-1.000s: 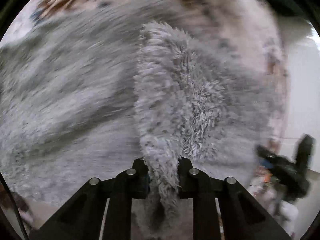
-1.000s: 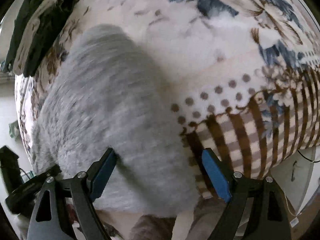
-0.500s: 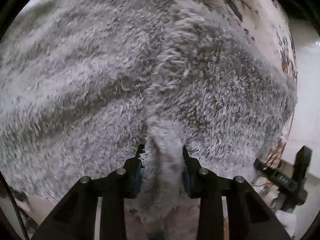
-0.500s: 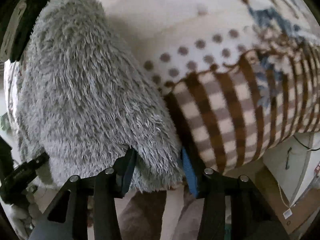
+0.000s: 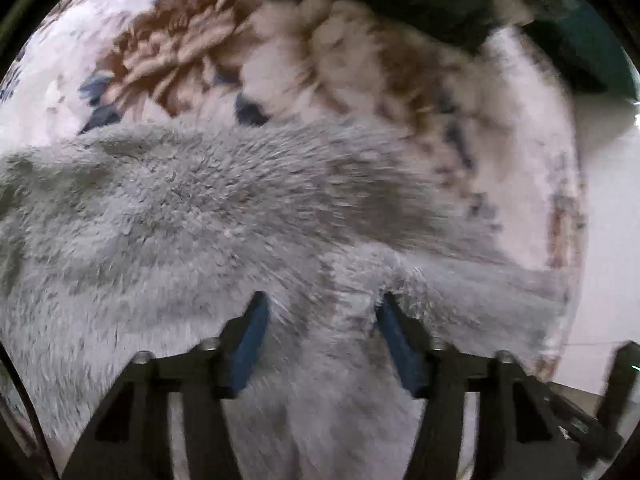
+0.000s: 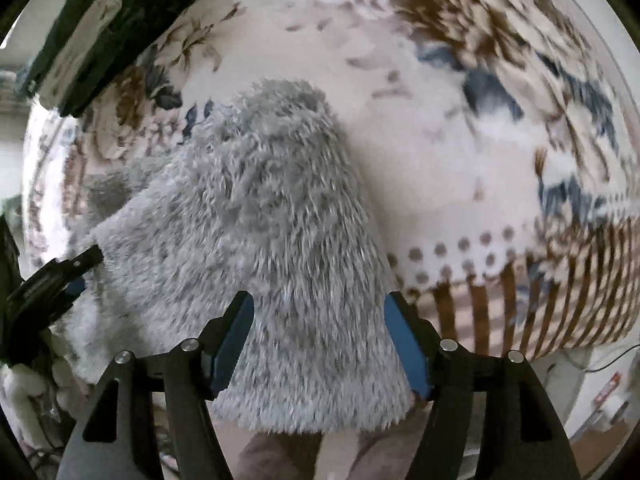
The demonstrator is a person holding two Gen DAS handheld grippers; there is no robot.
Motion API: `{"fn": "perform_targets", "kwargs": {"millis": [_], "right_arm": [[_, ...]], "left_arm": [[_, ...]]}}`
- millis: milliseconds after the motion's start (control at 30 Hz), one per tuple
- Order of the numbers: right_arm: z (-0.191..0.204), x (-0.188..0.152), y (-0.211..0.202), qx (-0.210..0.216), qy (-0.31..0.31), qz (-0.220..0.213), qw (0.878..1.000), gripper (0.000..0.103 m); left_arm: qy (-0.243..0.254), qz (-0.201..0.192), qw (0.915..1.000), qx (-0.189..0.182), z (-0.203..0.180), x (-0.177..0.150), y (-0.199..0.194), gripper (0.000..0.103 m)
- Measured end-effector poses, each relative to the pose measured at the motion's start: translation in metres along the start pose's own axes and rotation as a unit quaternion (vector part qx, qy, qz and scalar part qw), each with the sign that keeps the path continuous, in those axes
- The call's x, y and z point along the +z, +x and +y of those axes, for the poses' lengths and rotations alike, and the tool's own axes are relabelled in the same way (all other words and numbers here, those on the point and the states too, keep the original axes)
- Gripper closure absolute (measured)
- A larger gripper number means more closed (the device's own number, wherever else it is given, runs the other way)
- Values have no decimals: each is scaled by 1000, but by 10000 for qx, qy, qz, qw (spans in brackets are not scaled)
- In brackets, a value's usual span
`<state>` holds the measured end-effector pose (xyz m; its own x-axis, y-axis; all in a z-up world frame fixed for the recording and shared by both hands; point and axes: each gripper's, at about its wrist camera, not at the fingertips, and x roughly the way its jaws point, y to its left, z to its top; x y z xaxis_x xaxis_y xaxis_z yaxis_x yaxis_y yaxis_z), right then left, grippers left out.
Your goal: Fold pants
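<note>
My left claw point(image 5: 322, 308) is opening, its blue pads clear of the fluffy grey pants point(image 5: 192, 216) that spread beneath and ahead of it on the flowered blanket point(image 5: 168, 44). My right claw point(image 6: 318, 308) is opening too, pointing down, with the pants' folded end lying between its parted jaws, unpressed.

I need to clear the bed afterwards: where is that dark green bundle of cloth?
The dark green bundle lies on the floral blanket at the upper left of the right wrist view, beyond the grey fluffy pants.
</note>
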<state>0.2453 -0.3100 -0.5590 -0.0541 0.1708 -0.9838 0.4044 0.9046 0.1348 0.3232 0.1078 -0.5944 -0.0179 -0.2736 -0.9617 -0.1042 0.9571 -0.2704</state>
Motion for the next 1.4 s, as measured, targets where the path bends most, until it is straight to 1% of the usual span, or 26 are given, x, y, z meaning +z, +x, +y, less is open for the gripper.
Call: {"fn": "perform_targets", "kwargs": {"millis": [33,133,167,200,233,267,300,367,400,467,500,533,633,700,733,800,867,967,1033,1100,1167,1200,1267,1300,1333,1400], "right_arm": [[7,7,-1,-30,-14,3,10000,33],[22,9,-1,7,-147,11,9999,33],[29,8,-4,-34,-252,22,9997,33],[34,5,-6,-76,-348,14,9994,29],[42,2,-9,-104,-438,-11,9990,22],[51,-1,-13,-109,-535,-33,9985,20],[60,-6,-16,-106,-620,-41,9980,20],[85,-15,-19,-125,-853,-86,9962,20],[97,-19,-19,-166,-973,-106,9951,20],[124,-29,-14,-156,-1227,-82,9923,20],[134,-32,-11,-145,-1271,-73,9918,20],[147,-35,-6,-150,-1324,-59,9911,20],[177,-43,9,-150,-1404,76,9900,20],[201,-48,20,-214,-1538,249,9876,20],[216,-51,24,-255,-1684,294,9849,20],[244,-52,33,-397,-2020,257,9783,20],[263,-55,36,-580,-2345,197,9702,20],[285,-57,40,-758,-2643,97,9614,20],[290,-56,44,-822,-2628,145,9612,20],[292,-53,48,-870,-2544,203,9630,20],[293,-50,54,-948,-2503,234,9632,20],[293,-50,57,-999,-2492,237,9630,20],[293,-48,63,-947,-2478,206,9640,20],[292,-47,64,-946,-2447,224,9647,20],[290,-46,66,-941,-2390,249,9661,20],[290,-43,70,-909,-2315,282,9682,20]], "left_arm": [[-117,40,9999,-80,5,1,5,53],[-510,131,9967,-620,22,-7,-2,51],[-592,-70,9956,-727,29,-15,-17,51],[-662,-313,9945,-746,34,-23,-30,45],[-780,-615,9920,-780,43,-33,-46,20],[-892,-767,9899,-785,51,-40,-55,7],[-1084,-931,9866,-792,60,-50,-67,0],[-1569,-1269,9770,-696,85,-69,-86,0],[-1864,-1426,9701,-613,101,-77,-93,0],[-2526,-1808,9489,-557,139,-96,-109,0],[-2850,-1959,9372,-459,159,-107,-115,0],[-3223,-2139,9215,-350,182,-120,-119,0],[-4027,-2324,8854,1,227,-143,-113,1],[-4438,-2432,8625,-40,259,-157,-105,1],[-4617,-2449,8525,-98,273,-162,-98,2],[-4775,-2471,8426,-307,285,-167,-87,3],[-4785,-2469,8409,-552,292,-167,-77,8],[-4575,-2523,8502,-650,292,-161,-73,20],[-4447,-2578,8553,-659,288,-156,-77,28],[-4309,-2613,8604,-760,286,-148,-73,29],[-4168,-2494,8690,-947,289,-140,-65,30],[-4096,-2391,8736,-1088,289,-133,-59,35],[-3959,-2389,8790,-1164,287,-125,-56,57],[-3811,-2460,8829,-1211,285,-121,-57,75],[-3609,-2560,8894,-1147,281,-117,-62,82],[-3355,-2630,8985,-1045,274,-113,-69,87]]}}
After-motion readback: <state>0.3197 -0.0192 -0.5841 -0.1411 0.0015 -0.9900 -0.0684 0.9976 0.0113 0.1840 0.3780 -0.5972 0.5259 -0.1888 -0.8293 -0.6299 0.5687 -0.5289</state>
